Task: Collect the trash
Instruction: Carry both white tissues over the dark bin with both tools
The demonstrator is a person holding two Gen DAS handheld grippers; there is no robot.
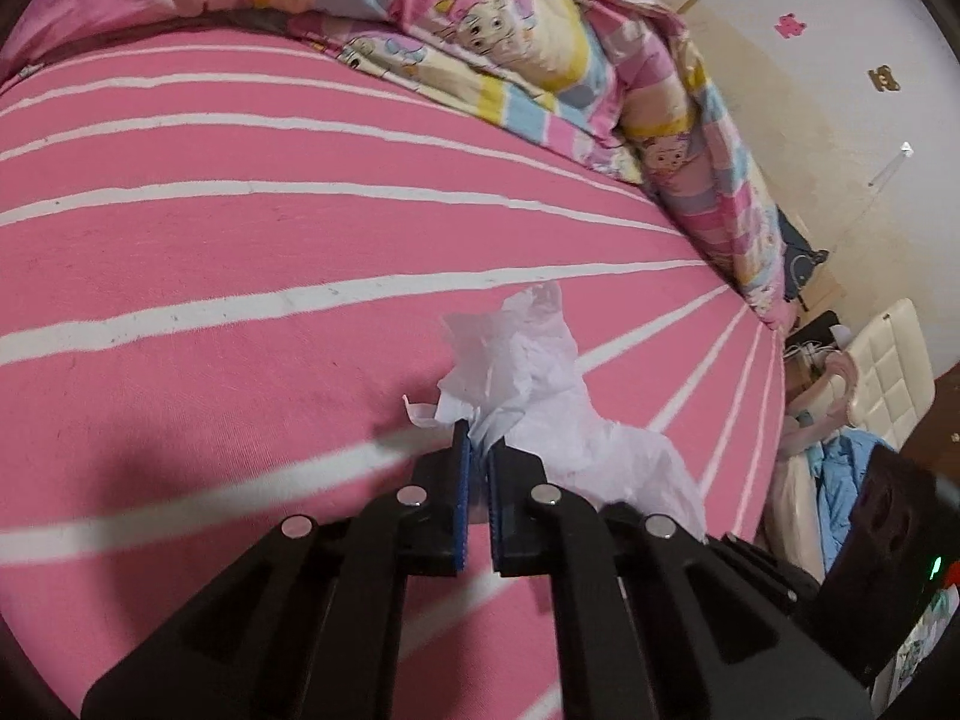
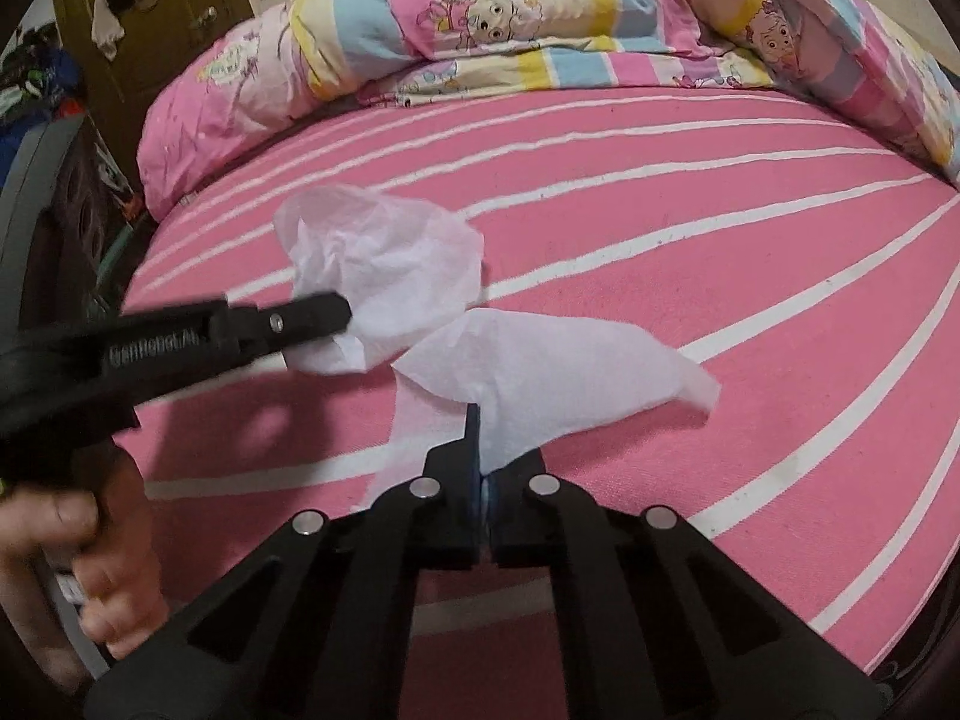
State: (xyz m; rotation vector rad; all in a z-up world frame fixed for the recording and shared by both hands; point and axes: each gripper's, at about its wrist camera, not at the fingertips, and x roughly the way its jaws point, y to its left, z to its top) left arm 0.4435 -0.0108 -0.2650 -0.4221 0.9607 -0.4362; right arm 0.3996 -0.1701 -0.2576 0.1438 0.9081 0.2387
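My left gripper (image 1: 478,435) is shut on a crumpled white tissue (image 1: 528,360) and holds it above the pink striped bed sheet (image 1: 240,252). In the right wrist view the left gripper (image 2: 345,315) reaches in from the left with that tissue (image 2: 390,264) in its tip. My right gripper (image 2: 483,456) is shut on a second white tissue (image 2: 552,372), which drapes over its fingers just above the sheet (image 2: 720,300).
A bunched cartoon-print quilt (image 2: 510,18) lies along the far side of the bed and also shows in the left wrist view (image 1: 540,48). A cream chair (image 1: 894,372) and piled clothes (image 1: 834,480) stand beside the bed. A dark yellow door (image 2: 156,12) is at the far left.
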